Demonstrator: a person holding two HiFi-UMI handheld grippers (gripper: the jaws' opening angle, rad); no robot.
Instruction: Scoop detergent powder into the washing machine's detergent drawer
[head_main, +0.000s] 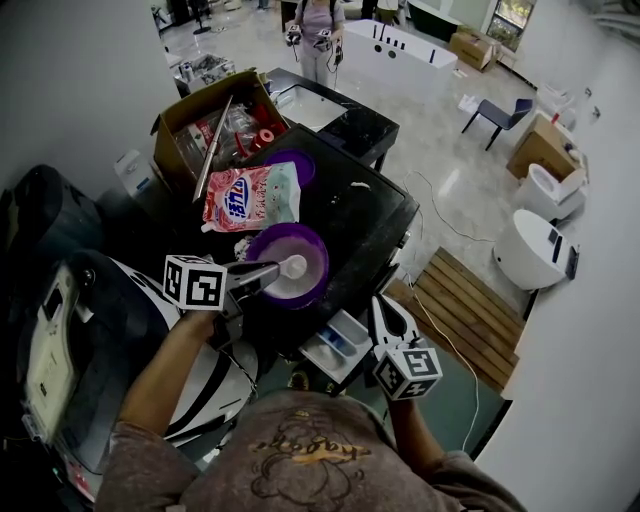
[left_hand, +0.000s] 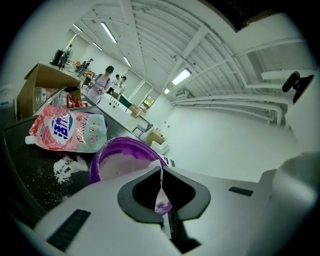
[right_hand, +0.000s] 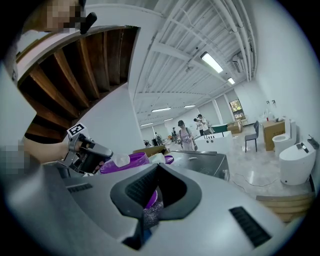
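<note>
A: Left tool (head_main: 268, 272) is clamped on the thin handle of the scoop (head_main: 293, 266), with the cup in the purple bowl (head_main: 258, 243). Right tool (head_main: 380, 303) is closed on nothing, beside the open drawer (head_main: 338, 345).

B: We judge spillage to be the risk. The handle could twist in our grip and dump powder on the counter (head_main: 370, 215).

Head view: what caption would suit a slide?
Left gripper holds a white scoop at the purple powder bowl, near the open detergent drawer.

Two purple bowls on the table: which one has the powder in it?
The nearer, larger bowl, where the left gripper holds the scoop; the far bowl sits behind the detergent bag.
</note>
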